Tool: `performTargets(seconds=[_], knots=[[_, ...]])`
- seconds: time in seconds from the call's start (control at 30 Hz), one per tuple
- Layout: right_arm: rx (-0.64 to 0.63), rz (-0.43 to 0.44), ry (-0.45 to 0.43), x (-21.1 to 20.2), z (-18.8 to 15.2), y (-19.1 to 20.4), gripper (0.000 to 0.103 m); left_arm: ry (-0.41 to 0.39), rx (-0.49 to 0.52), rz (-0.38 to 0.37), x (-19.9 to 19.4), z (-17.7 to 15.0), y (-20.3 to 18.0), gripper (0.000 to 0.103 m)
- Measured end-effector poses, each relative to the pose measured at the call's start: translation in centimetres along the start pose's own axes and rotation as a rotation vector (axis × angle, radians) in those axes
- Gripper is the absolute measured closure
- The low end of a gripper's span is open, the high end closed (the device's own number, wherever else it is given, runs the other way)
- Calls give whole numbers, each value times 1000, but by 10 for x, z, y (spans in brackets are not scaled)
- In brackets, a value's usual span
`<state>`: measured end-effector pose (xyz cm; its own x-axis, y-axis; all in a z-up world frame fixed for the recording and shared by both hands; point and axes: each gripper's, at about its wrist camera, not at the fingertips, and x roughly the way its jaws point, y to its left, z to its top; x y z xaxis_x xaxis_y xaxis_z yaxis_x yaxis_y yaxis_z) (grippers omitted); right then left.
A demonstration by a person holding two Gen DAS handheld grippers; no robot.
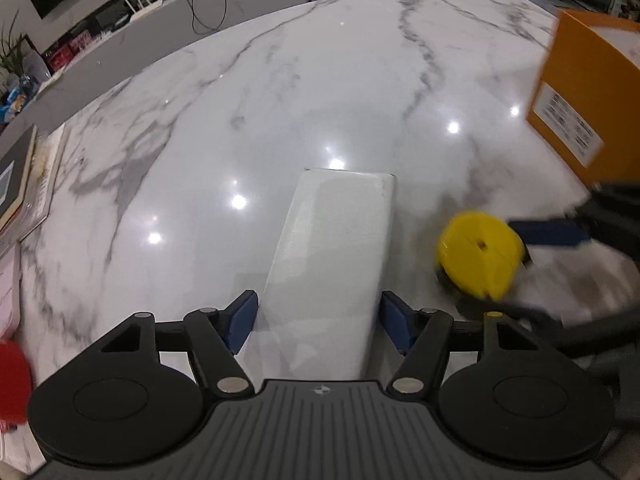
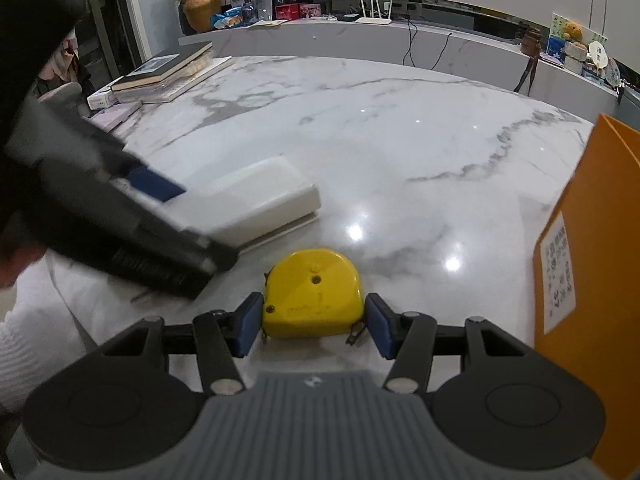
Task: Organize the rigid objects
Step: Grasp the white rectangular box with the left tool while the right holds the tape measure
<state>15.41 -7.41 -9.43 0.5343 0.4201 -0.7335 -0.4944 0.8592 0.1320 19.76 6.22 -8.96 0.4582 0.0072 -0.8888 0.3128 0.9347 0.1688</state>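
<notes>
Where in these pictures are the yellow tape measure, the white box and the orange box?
yellow tape measure [image 2: 314, 294]: right wrist view, flat top face of its case.
white box [image 1: 332, 240]: left wrist view, middle of its long top face.
orange box [image 2: 588, 248]: right wrist view, side wall above the label.

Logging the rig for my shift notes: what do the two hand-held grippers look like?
Both match. The left hand-held gripper and right hand-held gripper have blue pads on black linkage arms with silver pivot pins, round black discs either side, and a grey ribbed body bearing a small emblem.
</notes>
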Motion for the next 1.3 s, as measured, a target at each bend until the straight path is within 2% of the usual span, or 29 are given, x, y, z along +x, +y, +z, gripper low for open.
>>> performTargets(seconds=[0.1,0.13,0.2,0.23,0.33,0.53,0.67,0.73,0.77,1.3], knots=[[-3,11,-22,-3,-5,-4,46,-49,-44,-9,-7,-15,-2,27],[4,17,-28,-4,-7,-5,43,-63,-55,-15,-7,-17,0,26],[26,30,-39,-5,-8,-9,37,-93,-73,-26,-4,-19,3,16],[37,33,-47,-4,-9,-12,32,-98,-96,-42,-1,-18,6,15],[60,33,-78,-3,-11,-18,27,-102,-164,-88,4,-17,14,12],[-64,-39,-106,6,-14,-2,26,-145,-169,-83,6,-21,12,9],[-82,-45,-125,8,-15,-1,31,-166,-177,-83,4,-24,8,18],[-88,-46,-139,7,-15,0,47,-173,-177,-79,4,-23,6,21],[-96,-47,-146,7,-16,1,48,-174,-183,-77,4,-23,7,21],[-104,-23,-167,-1,-18,2,49,-174,-193,-45,-2,-24,-2,33]])
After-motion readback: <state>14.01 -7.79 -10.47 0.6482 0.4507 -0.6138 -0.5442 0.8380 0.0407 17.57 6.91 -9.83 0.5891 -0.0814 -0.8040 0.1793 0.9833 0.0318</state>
